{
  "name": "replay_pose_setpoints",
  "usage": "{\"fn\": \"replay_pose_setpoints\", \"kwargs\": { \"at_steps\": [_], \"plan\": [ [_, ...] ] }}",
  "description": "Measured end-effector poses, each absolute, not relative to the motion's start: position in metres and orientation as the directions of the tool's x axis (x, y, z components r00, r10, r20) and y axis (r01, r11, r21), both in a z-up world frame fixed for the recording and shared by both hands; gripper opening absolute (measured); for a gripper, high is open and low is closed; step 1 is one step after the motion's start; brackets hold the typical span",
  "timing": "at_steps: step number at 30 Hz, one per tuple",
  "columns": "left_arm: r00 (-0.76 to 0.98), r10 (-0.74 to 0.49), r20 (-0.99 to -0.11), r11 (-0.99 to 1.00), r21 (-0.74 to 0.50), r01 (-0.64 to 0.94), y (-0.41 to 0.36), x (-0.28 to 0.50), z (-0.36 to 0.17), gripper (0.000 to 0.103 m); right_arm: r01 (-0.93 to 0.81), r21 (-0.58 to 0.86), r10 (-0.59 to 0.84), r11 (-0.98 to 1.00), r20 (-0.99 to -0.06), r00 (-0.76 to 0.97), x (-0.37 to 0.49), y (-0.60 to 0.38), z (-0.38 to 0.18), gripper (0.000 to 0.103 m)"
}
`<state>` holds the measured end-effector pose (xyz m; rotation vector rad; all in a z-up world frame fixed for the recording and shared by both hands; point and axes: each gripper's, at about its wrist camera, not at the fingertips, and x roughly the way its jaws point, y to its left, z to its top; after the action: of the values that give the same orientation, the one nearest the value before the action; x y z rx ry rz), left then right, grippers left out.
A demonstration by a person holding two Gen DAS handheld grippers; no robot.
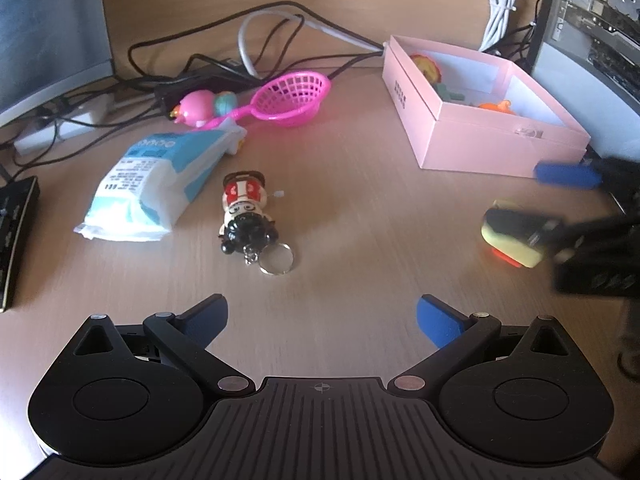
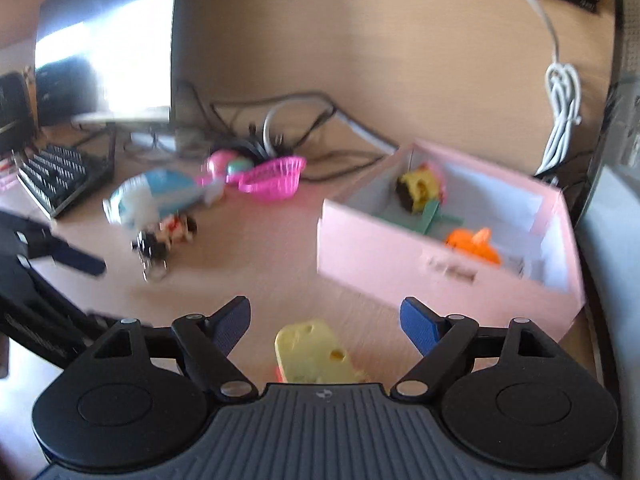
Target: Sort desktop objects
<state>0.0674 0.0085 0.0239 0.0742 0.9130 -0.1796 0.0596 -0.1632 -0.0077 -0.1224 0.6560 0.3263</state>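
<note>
My left gripper (image 1: 322, 318) is open and empty above the desk, short of a doll keychain (image 1: 245, 210) lying with its ring toward me. My right gripper (image 2: 325, 326) is open with a yellow cheese-shaped toy (image 2: 314, 354) between its jaws, low near the base; in the left wrist view the toy (image 1: 512, 236) sits on the desk with the right gripper (image 1: 540, 200) around it. An open pink box (image 1: 480, 148) at the right holds a sunflower toy (image 2: 418, 188) and an orange toy (image 2: 474, 246). The right wrist view is blurred.
A tissue pack (image 1: 160, 184), a pink toy net (image 1: 292, 96) and a pink round toy (image 1: 198, 108) lie at the back left. Tangled cables (image 1: 248, 40), a monitor (image 1: 48, 32), a keyboard (image 2: 60, 176) and a computer case (image 1: 592, 20) ring the desk.
</note>
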Motion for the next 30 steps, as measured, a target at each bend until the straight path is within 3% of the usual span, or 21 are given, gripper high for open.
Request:
{"fn": "replay_pose_setpoints", "kwargs": {
  "at_steps": [3,5,8,13,19,24,30],
  "plan": [
    [0.615,-0.106,-0.781,0.985,0.002,0.172,0.011,0.071,0.026,0.103,-0.347,0.010,0.270,0.938,-0.648,0.712,0.061,-0.160,-0.014,0.061],
    [0.627,-0.088,-0.774,0.989,0.008,0.149,0.015,0.078,0.026,0.103,-0.362,0.007,0.278,0.932,-0.656,0.702,0.056,-0.159,-0.014,0.056],
    [0.633,-0.098,-0.768,0.991,-0.019,0.130,0.020,0.094,0.027,0.103,-0.385,-0.027,0.270,0.922,-0.669,0.693,0.047,-0.160,-0.012,0.056],
    [0.618,-0.121,-0.777,0.991,-0.062,0.116,0.019,0.123,0.025,0.103,-0.308,-0.152,0.131,0.939,-0.669,0.731,0.034,-0.176,-0.012,0.056],
    [0.566,-0.407,-0.717,0.907,-0.246,0.341,0.000,0.119,0.034,0.103,-0.192,-0.072,0.102,0.979,-0.640,0.761,0.023,-0.206,0.001,0.071],
    [0.656,-0.181,-0.733,0.963,0.003,0.269,0.000,0.118,0.028,0.103,-0.171,-0.060,0.095,0.983,-0.635,0.766,0.018,-0.207,-0.001,0.073],
    [0.649,-0.111,-0.753,0.983,0.011,0.182,0.010,0.141,0.017,0.102,-0.214,-0.049,0.134,0.976,-0.638,0.758,0.019,-0.195,-0.004,0.073]
  ]
}}
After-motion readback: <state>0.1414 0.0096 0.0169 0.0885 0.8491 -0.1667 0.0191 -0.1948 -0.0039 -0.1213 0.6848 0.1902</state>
